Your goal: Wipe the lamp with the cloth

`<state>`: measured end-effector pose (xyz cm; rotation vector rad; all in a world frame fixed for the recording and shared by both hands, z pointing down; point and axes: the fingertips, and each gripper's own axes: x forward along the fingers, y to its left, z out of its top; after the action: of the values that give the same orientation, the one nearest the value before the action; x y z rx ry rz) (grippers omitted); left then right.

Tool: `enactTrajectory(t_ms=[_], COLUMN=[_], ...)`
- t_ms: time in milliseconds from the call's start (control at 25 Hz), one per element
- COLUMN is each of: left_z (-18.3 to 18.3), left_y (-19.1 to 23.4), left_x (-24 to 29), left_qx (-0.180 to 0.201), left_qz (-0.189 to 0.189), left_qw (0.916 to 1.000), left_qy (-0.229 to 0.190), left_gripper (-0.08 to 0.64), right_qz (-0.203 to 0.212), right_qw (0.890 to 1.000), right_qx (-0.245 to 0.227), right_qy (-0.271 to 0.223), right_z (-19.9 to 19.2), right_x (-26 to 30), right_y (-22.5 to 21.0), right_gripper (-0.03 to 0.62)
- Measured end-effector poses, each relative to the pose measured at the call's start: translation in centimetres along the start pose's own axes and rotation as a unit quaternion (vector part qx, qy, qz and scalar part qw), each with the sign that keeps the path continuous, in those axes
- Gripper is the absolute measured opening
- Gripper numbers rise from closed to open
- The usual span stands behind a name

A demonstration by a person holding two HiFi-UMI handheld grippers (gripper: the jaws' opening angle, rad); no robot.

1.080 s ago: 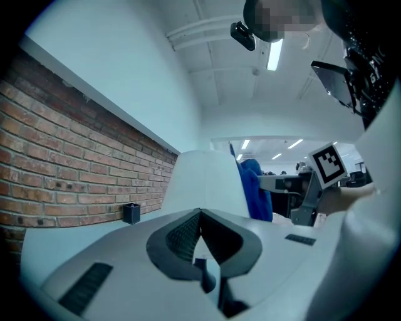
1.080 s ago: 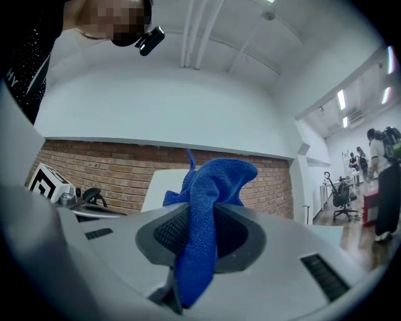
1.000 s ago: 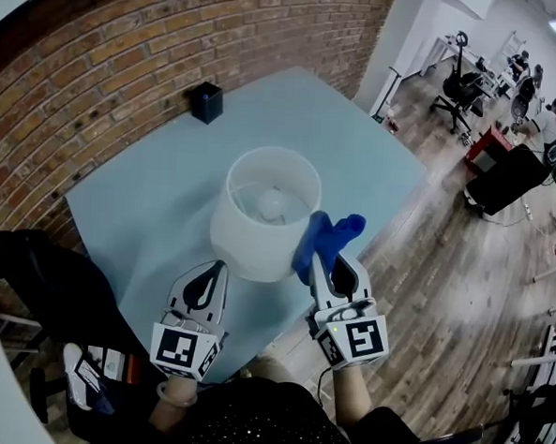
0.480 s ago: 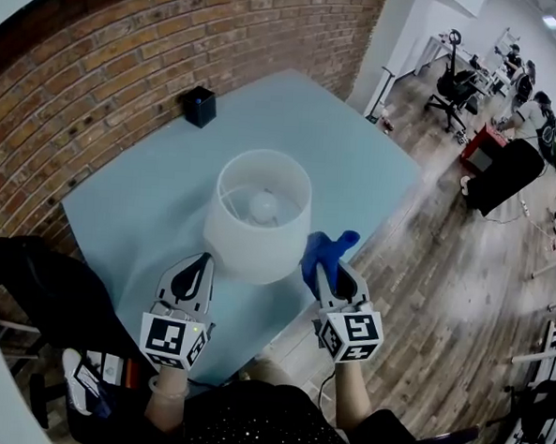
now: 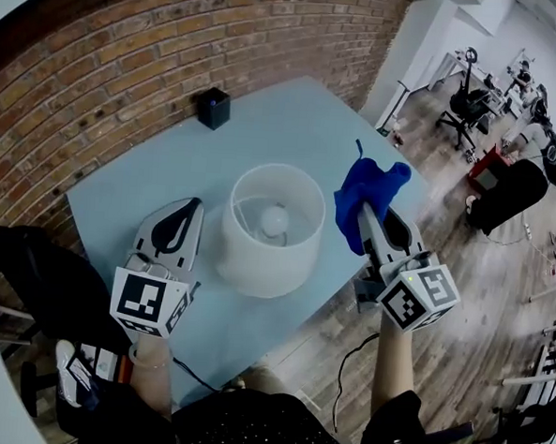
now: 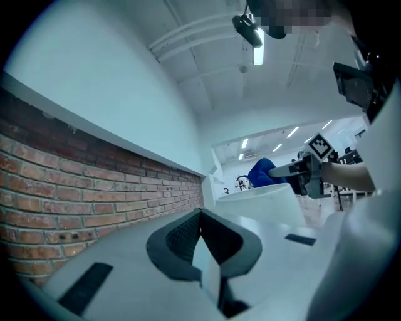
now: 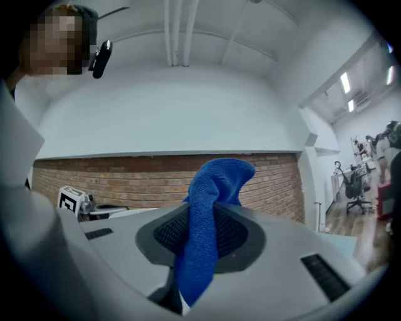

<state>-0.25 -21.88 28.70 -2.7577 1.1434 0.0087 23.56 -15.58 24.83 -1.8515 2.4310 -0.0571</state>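
Blue cloth (image 5: 369, 186) pinched fast in right claw (image 5: 364, 212), held just beside right rim of white lamp (image 5: 270, 233); contact unclear. Left claw (image 5: 194, 207) closed on nothing, near lamp's left. Lamp upright, mid pale-blue worktop (image 5: 294, 114).

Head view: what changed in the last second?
The right gripper, shut on the blue cloth, lifted from the near right side of the lamp shade and moved farther out. The cloth now looks clear of the shade. The left gripper, shut and empty, rose and drew left, away from the shade. The shade, table and black box stayed put, and the cloth stayed clamped.
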Motion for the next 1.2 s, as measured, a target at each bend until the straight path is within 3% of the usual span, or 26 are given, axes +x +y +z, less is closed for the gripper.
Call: enactTrajectory(t_ms=[120,200,480,920,1200], left_z=[0.6,0.1,-3.2,-7.4,-9.0], left_y=[0.8,0.5,0.0,0.6,1.6], left_x=[0.9,1.4,1.9,3.2,4.6], left_qx=[0.007,0.008,-0.011,-0.027,-0.046], left_qz=[0.006,0.005,-0.003,-0.005,0.001], left_qw=[0.9999,1.0000,0.9992,0.9970,0.9959], left_qy=[-0.008,-0.001,0.039,0.072,0.078], left_gripper=[0.009,0.009,0.009,0.009,0.009], right_qz=[0.055,0.069,0.057,0.036,0.023], right_qw=[0.998,0.996,0.993,0.990,0.981], right_qx=[0.040,0.064,0.085,0.097,0.070], right_qy=[-0.004,0.008,0.053,0.098,0.179], right_z=[0.9,-0.2,-5.3,-10.3,-14.1], right_x=[1.9,2.6,3.9,5.2,6.8], right_y=[1.3,1.5,0.2,-1.9,-4.5], right_gripper=[0.089,0.089,0.089,0.089,0.089])
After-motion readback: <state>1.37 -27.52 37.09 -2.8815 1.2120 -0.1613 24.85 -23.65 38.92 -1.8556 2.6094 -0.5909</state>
